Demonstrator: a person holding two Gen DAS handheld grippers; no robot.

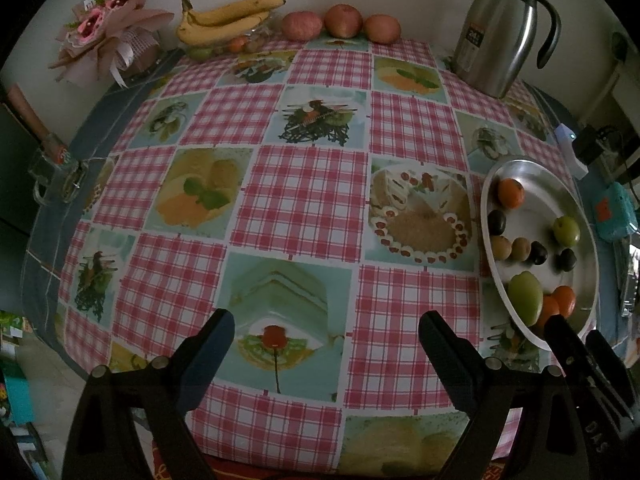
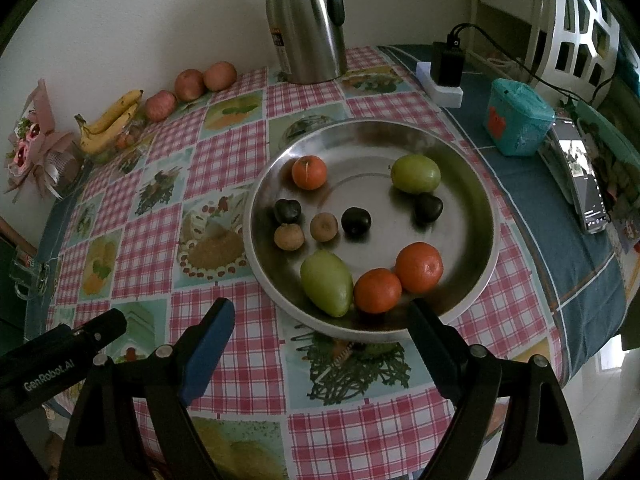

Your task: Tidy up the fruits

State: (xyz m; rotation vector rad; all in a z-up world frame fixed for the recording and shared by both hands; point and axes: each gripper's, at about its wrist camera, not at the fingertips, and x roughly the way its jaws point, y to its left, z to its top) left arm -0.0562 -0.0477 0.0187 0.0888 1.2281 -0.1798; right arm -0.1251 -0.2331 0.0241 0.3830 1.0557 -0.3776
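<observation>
A steel plate (image 2: pixel 476 184) holds three oranges (image 2: pixel 419 267), two green fruits (image 2: pixel 326 282), three dark plums (image 2: pixel 355 221) and two small brown fruits (image 2: pixel 323 226). My right gripper (image 2: pixel 320 324) hangs open over the plate's near rim, nothing between its fingers. In the left wrist view the same plate (image 1: pixel 532 176) lies at the right, and my left gripper (image 1: pixel 326 334) stands open above the checked tablecloth, holding nothing. Bananas (image 1: pixel 224 20) and three apples (image 1: pixel 342 20) line the back wall.
A steel thermos jug (image 2: pixel 306 20) stands behind the plate. At the right lie a teal box (image 2: pixel 518 120), a charger (image 2: pixel 446 70) with cable and a phone (image 2: pixel 582 176). A flower bouquet (image 1: pixel 104 36) and a glass mug (image 1: pixel 52 180) sit at the table's left edge.
</observation>
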